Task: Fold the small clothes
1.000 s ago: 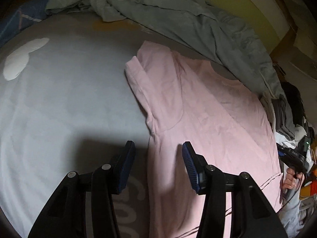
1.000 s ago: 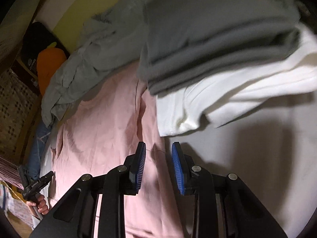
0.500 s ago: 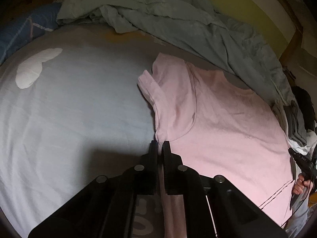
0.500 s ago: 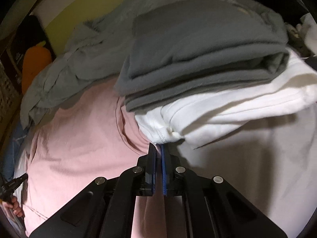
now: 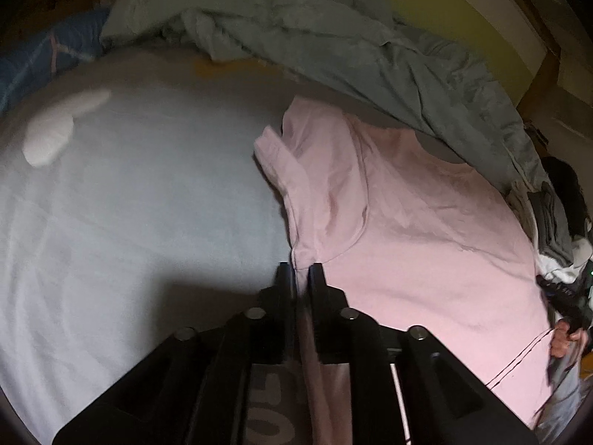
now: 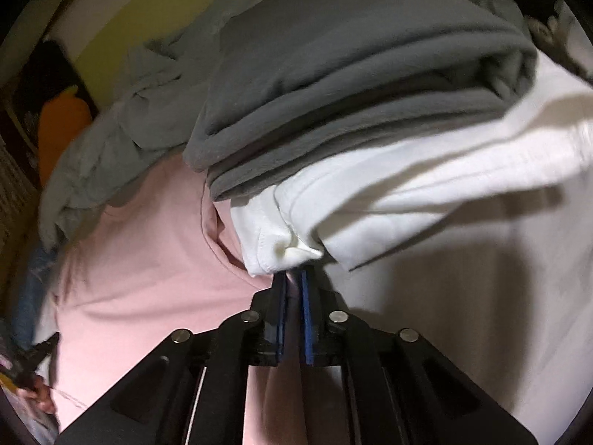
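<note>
Pink fabric is pinched on both sides: the shirt, spread flat on the bed, is gripped at its armpit edge by the left tongs. Its opposite edge is clamped by the right tongs, just beside a folded white garment topped by a grey one.
</note>
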Tool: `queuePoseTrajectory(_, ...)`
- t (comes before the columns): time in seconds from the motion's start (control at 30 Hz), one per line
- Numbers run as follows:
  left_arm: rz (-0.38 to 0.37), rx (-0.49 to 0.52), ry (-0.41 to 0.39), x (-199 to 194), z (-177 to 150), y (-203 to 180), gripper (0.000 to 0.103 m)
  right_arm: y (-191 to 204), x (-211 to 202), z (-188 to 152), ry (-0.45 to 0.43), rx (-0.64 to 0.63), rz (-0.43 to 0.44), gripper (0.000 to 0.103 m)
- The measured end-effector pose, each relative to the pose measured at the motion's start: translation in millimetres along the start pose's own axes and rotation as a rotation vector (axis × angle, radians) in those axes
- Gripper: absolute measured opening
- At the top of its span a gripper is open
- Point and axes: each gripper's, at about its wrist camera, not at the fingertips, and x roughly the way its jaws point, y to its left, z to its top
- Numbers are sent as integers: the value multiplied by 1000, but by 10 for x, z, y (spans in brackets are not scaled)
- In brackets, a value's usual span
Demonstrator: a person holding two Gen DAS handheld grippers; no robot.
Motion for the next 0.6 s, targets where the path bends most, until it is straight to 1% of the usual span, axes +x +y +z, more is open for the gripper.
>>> queuePoseTrajectory(0.07,48,40,-68,-152,-4,-79,16,3,-65,-7,-1,-5,6,24)
queuePoseTrajectory(0.13,44,70,-141,-332,12,-150,16,44,-202,-21,-27,-34,-30,27)
queuePoseTrajectory(0.17,42,83,-169,-413,9,-187,16,65,-314,-35,-54,-56,-37,28)
queuePoseTrajectory(0.2,40,98,-195,-493,-1,-230,16,69,-398,-49,-71,-66,-36,29)
queuePoseTrajectory(0.27,37,131,-245,-676,-57,-340,16,58,-579,-75,-104,-67,-33,34)
queuePoseTrajectory(0.37,14,155,-289,-940,-194,-485,16,32,-807,-90,-130,-36,-10,34)
queuePoseTrajectory(0.43,-1,177,-318,-1110,-301,-591,16,8,-997,-145,-148,-14,27,34)
queuePoseTrajectory(0.53,-9,271,-396,-1349,-438,-823,16,14,-1305,-325,-193,-20,64,34)
queuePoseTrajectory(0.6,0,299,-425,-1431,-501,-927,16,79,-1460,-493,-214,-52,72,34)
